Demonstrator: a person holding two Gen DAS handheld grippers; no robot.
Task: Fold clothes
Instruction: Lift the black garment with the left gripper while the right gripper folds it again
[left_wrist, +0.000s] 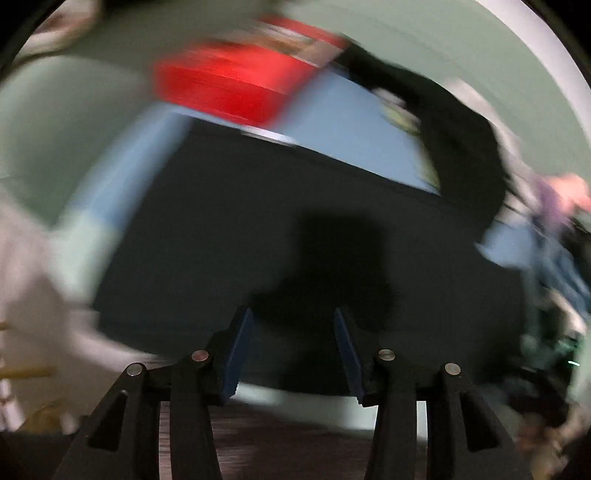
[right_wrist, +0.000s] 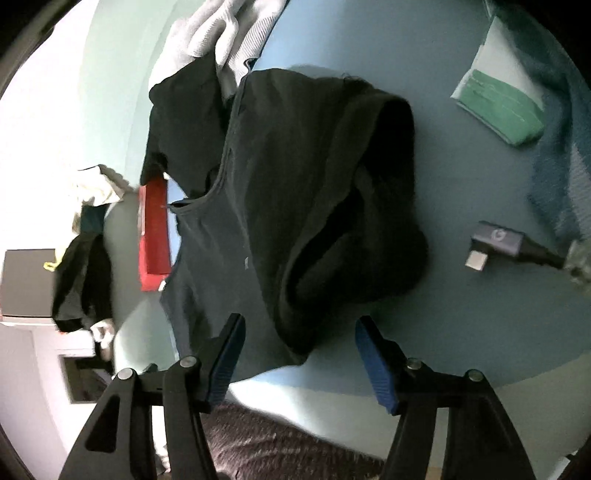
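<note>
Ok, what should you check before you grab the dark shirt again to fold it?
1. Right gripper open, nothing between its fingers: ok.
2. Left gripper open and empty: ok.
3. Dark shirt lying flat: not ok, one side is bunched up.
4. Shirt edge near the right gripper: ok.
5. USB plug clear of the shirt: ok.
6. Red box clear of the shirt: not ok, the shirt touches or overlaps it.
</note>
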